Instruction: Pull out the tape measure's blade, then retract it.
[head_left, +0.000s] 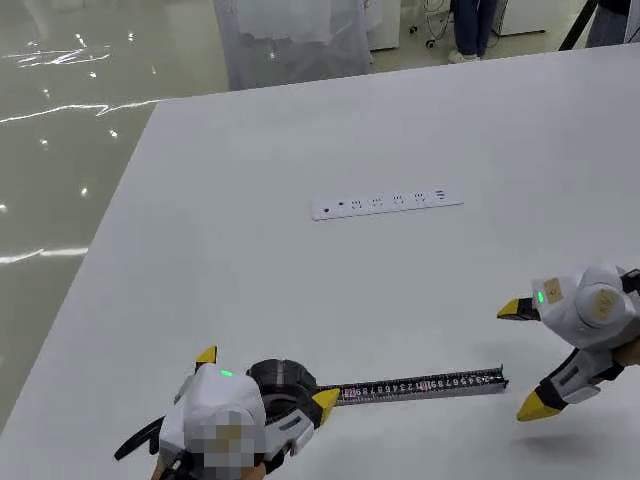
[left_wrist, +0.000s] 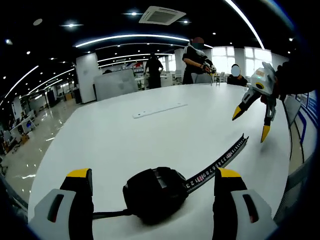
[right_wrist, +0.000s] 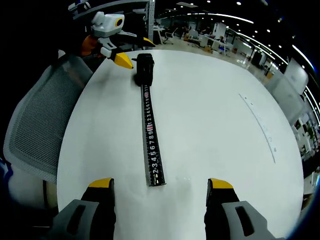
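A black tape measure (head_left: 283, 378) lies on the white table (head_left: 300, 270) near its front edge. Its blade (head_left: 420, 385) is drawn out to the right, flat on the table. My left gripper (head_left: 266, 378) is open, one yellow tip on each side of the case (left_wrist: 156, 192). My right gripper (head_left: 522, 358) is open just past the blade's hook end (right_wrist: 155, 182), which lies loose between and slightly ahead of its tips. The left gripper view has the right gripper (left_wrist: 250, 125) hovering beyond the blade's end (left_wrist: 243, 137).
A white power strip (head_left: 386, 202) lies flat mid-table, beyond the tape. The table's left edge (head_left: 90, 250) drops to a glossy floor. A grey mesh chair (right_wrist: 35, 125) stands by the near edge. People stand past the far side (left_wrist: 197, 62).
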